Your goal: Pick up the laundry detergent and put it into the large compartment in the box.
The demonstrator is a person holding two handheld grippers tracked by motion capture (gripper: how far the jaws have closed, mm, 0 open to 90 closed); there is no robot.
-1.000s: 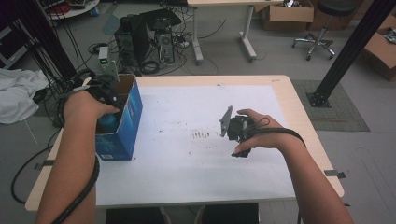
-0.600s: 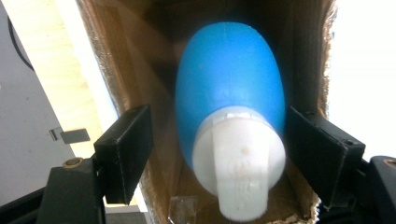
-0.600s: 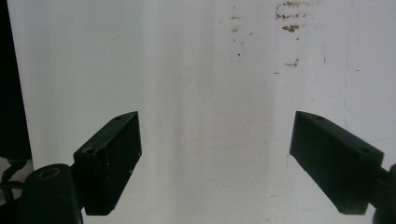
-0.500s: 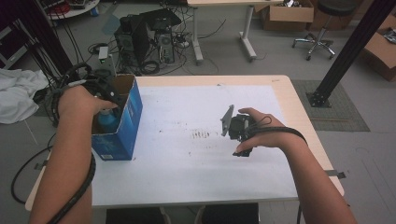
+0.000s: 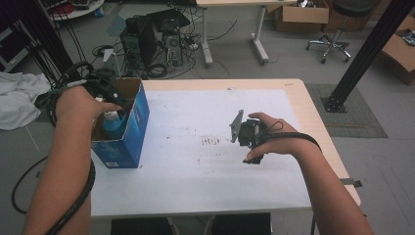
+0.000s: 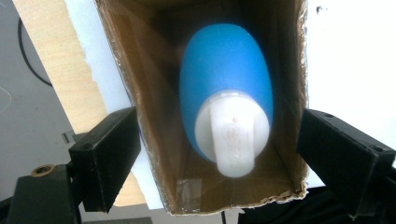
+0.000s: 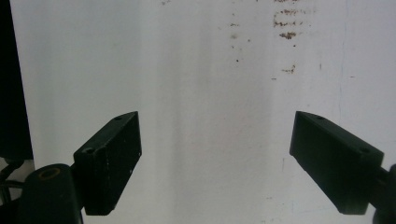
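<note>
Left gripper view shows the left gripper, jaws just opened, letting the blue bottle sit in the box; the right gripper waits open; next, lift away.

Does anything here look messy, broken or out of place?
Mostly tidy. The white table cover has dark scuffs and specks near its middle, and the cardboard box has a ragged, frayed top edge. The blue bottle stands inside it, with nothing spilled.

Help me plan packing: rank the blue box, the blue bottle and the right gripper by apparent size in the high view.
1. Blue box, clearly largest.
2. Right gripper and blue bottle: too close to rank; the box and the hand hide much of each.
</note>
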